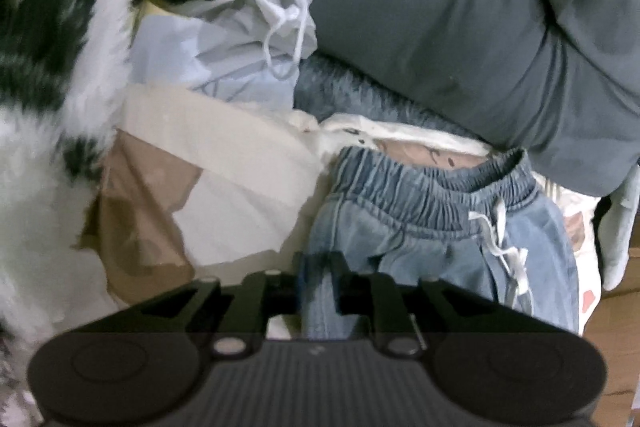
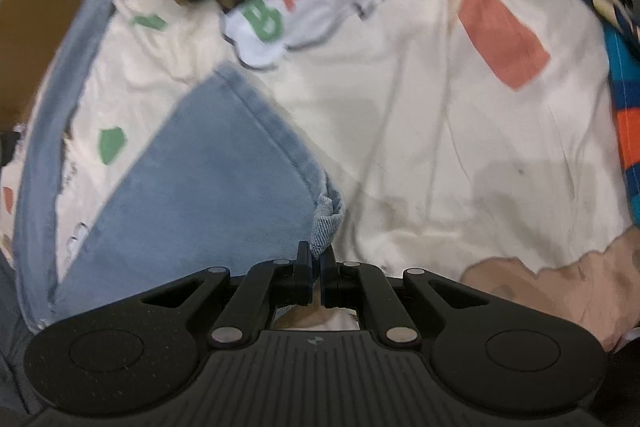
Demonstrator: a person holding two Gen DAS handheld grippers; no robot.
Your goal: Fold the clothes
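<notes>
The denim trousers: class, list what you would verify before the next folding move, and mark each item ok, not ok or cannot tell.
1. Right tool shut on the hem corner of the denim trousers: ok, cloth sits pinched between its tips.
2. Left tool firm on the trousers near the elastic waistband: cannot tell; denim lies between its tips, with a small gap.
3. Drawstring free of the tools: ok.
4. Trousers lying flat: not ok, bunched at the waist.
5. Cream printed cloth underneath not caught in the right tool: cannot tell.
6. Grey garment clear of the waistband: not ok, it crowds the band's far edge.
</notes>
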